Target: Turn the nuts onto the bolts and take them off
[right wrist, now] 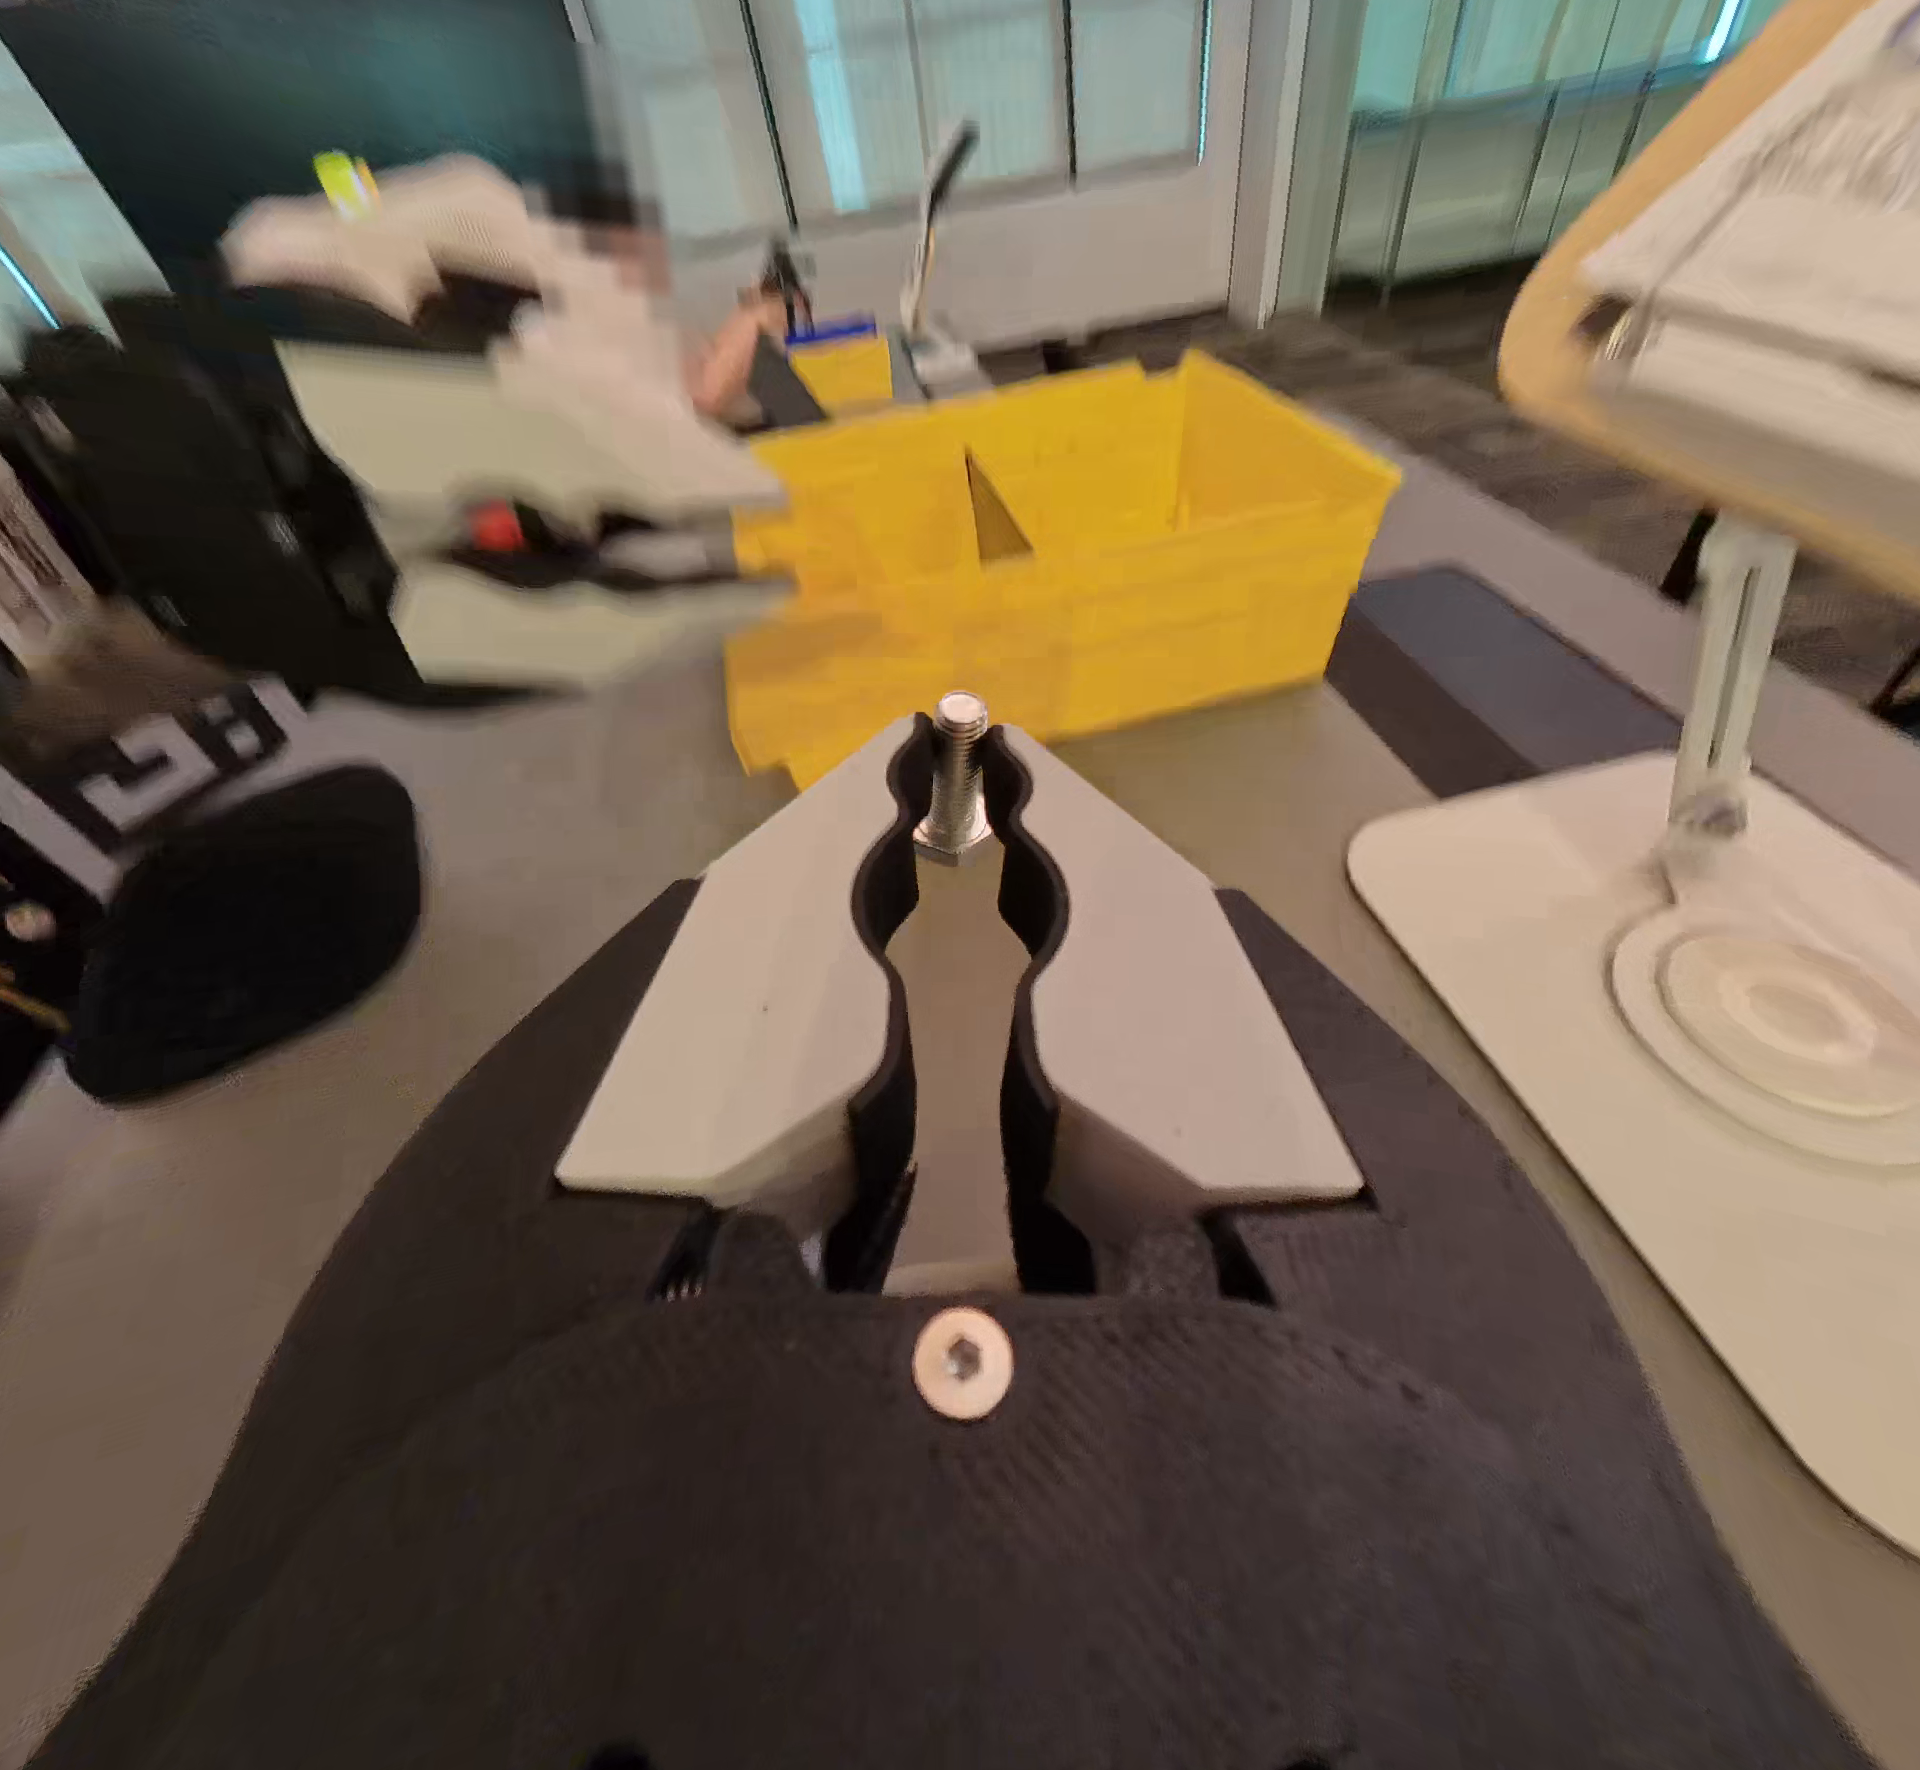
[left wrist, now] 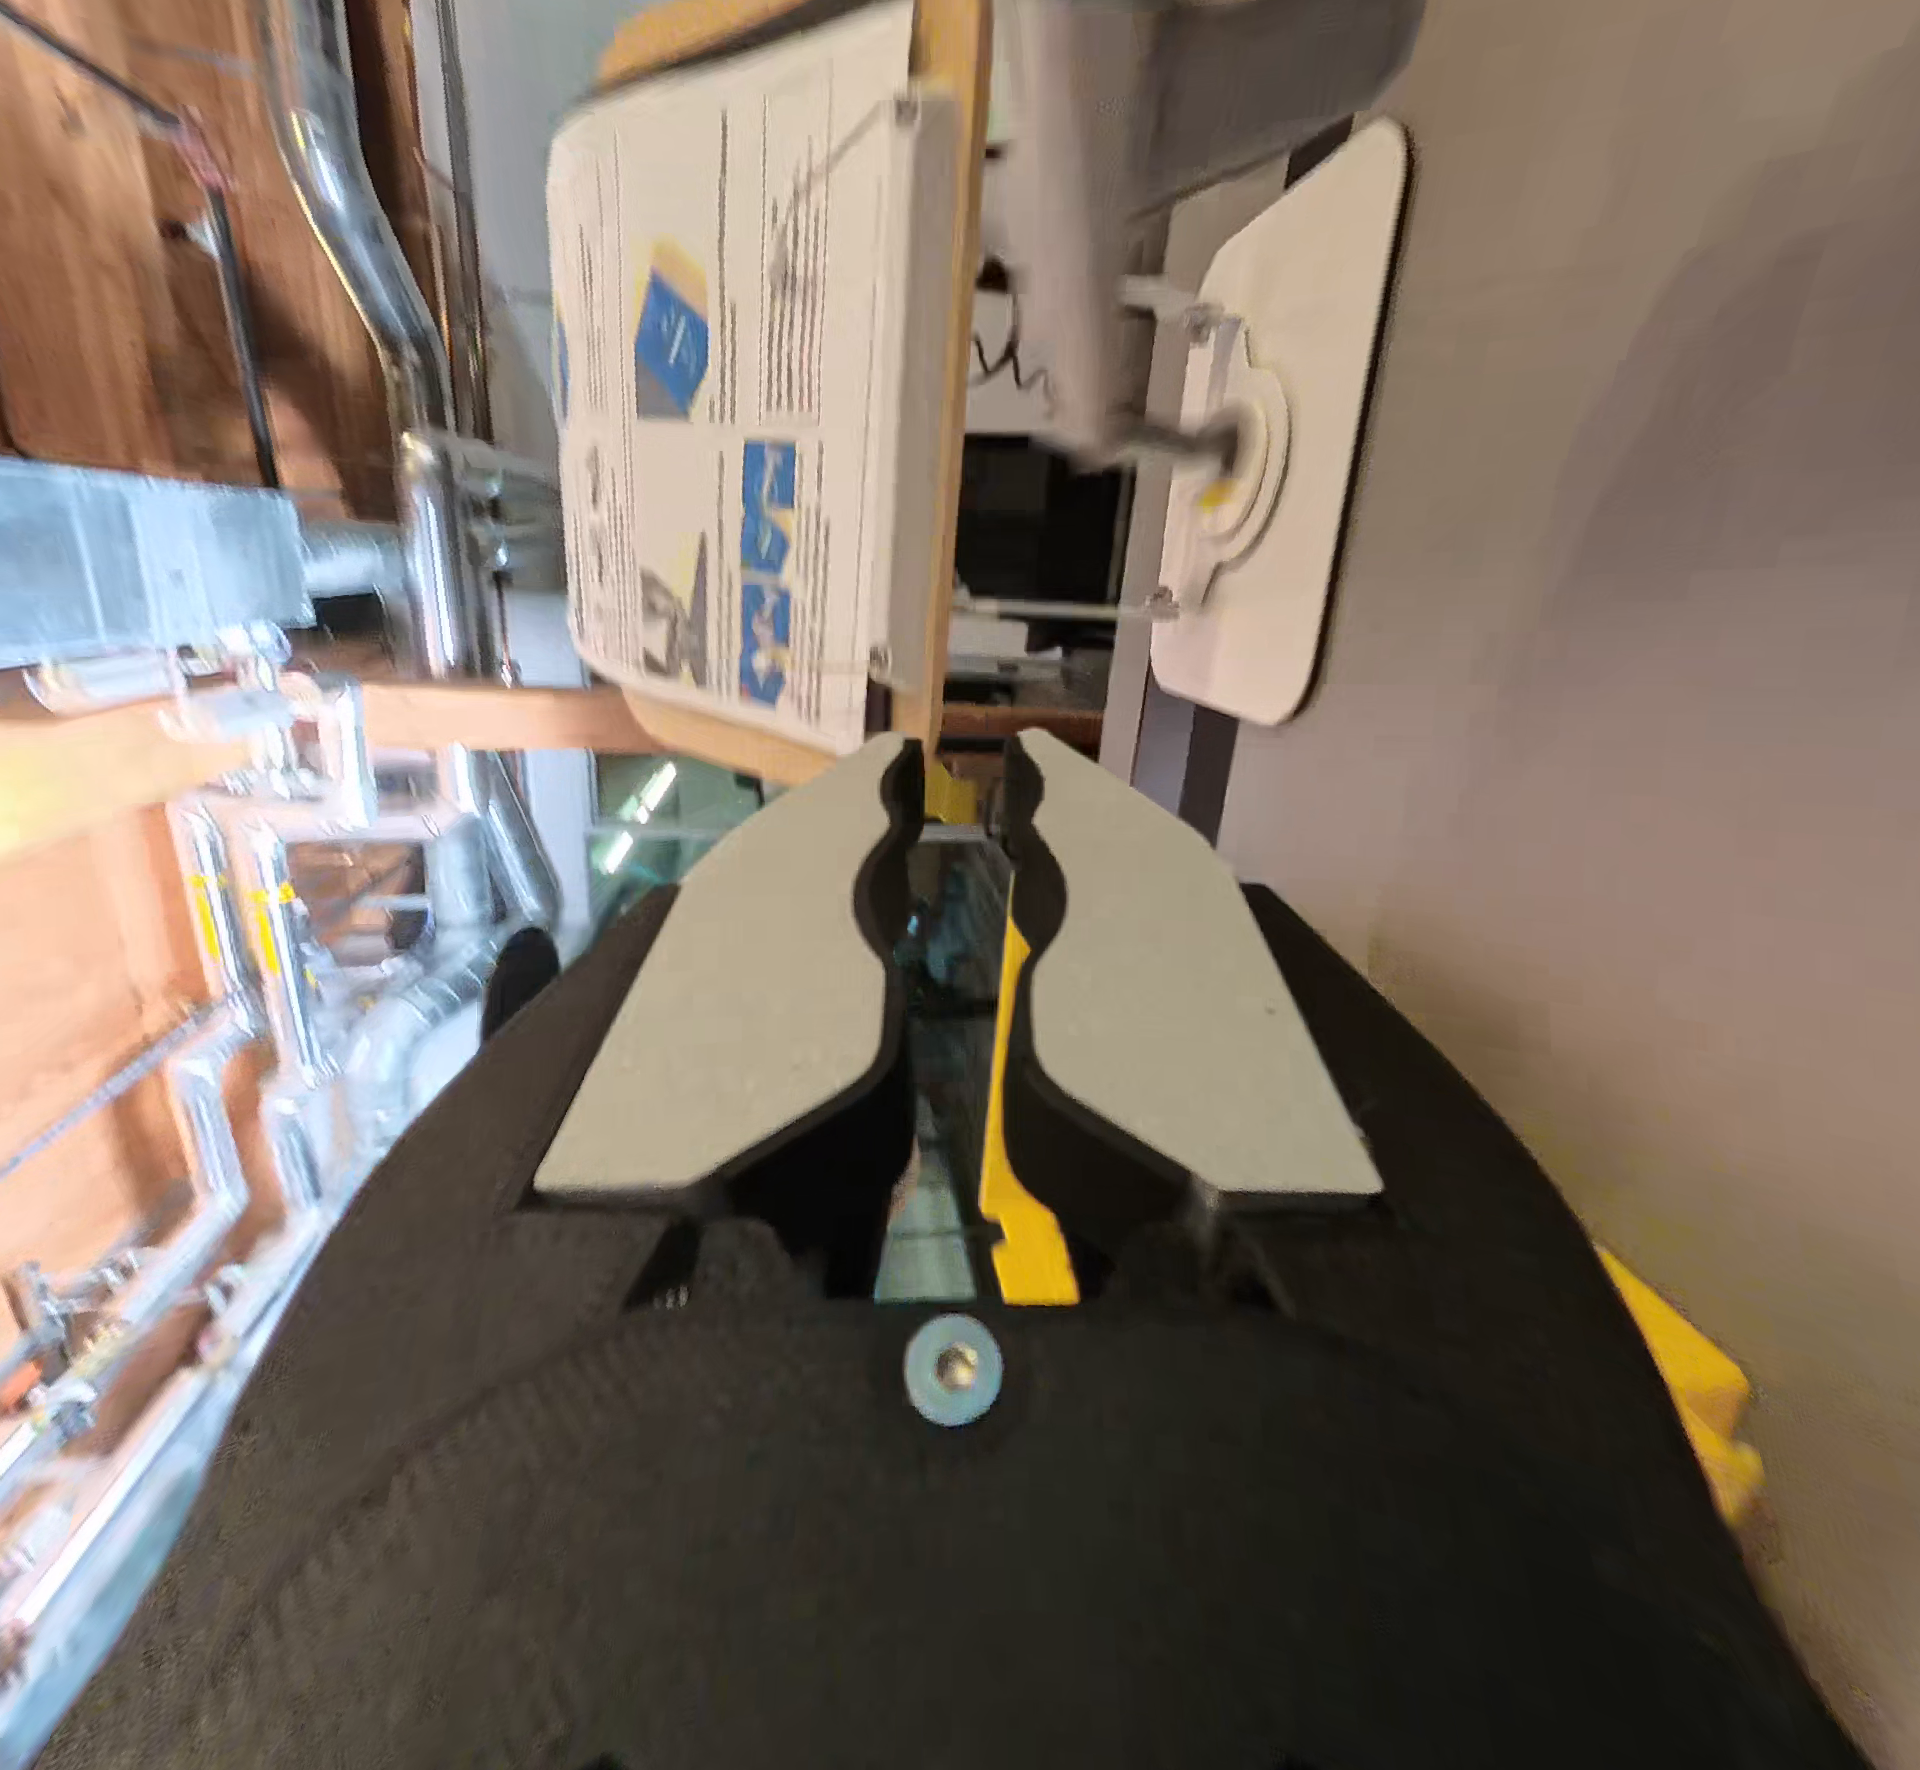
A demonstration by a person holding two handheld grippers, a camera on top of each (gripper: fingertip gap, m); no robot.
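Lengthwise between gripper (right wrist: 961, 744) fingers, bolt (right wrist: 957, 780) threads-forward

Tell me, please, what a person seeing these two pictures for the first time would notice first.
In the right wrist view, the eye goes first to the silver bolt, held in the tips of the right gripper with its threaded end pointing forward. Just behind it on the grey table stands a bright yellow bin. In the left wrist view, the sideways-tilted printed sheet on its white stand stands out, above the left gripper, whose tips have a narrow gap.
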